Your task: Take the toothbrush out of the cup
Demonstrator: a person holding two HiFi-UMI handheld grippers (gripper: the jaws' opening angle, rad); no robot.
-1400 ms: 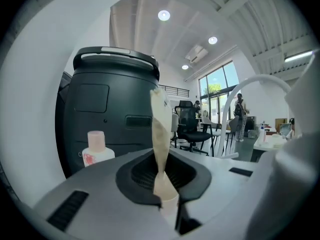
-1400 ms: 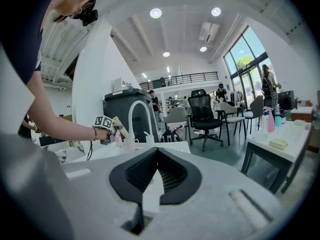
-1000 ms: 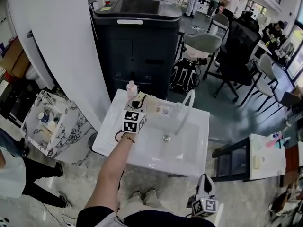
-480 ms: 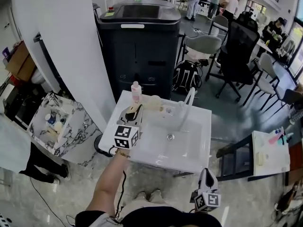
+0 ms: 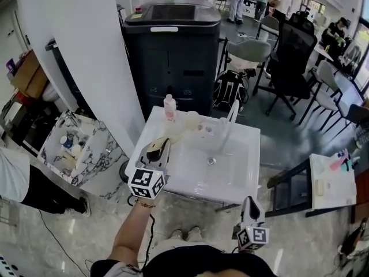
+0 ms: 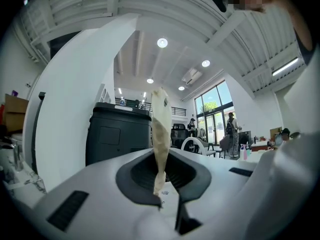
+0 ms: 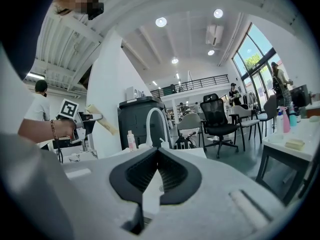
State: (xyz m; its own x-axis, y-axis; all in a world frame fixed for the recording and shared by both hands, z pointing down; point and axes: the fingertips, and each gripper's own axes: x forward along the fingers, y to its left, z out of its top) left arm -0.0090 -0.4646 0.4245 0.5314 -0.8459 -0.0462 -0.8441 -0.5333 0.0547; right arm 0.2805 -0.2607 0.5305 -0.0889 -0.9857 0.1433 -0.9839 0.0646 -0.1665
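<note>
Right gripper (image 5: 249, 203) hangs closest to the person, down by the front of the sink (image 5: 242, 183), fingers pinched together with nothing in them. Left gripper (image 5: 158, 145) is over the sink's left edge, fingers clamped narrow on the pale toothbrush (image 6: 160, 129), which sticks out past the tips. It's out of the cup (image 5: 192, 119), which sits on the back rim near a pink bottle (image 5: 169, 107). Big black bin (image 5: 173, 51) behind.

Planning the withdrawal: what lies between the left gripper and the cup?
Head view: only the toothbrush jutting from the left gripper, then bare sink rim up to the cup.
</note>
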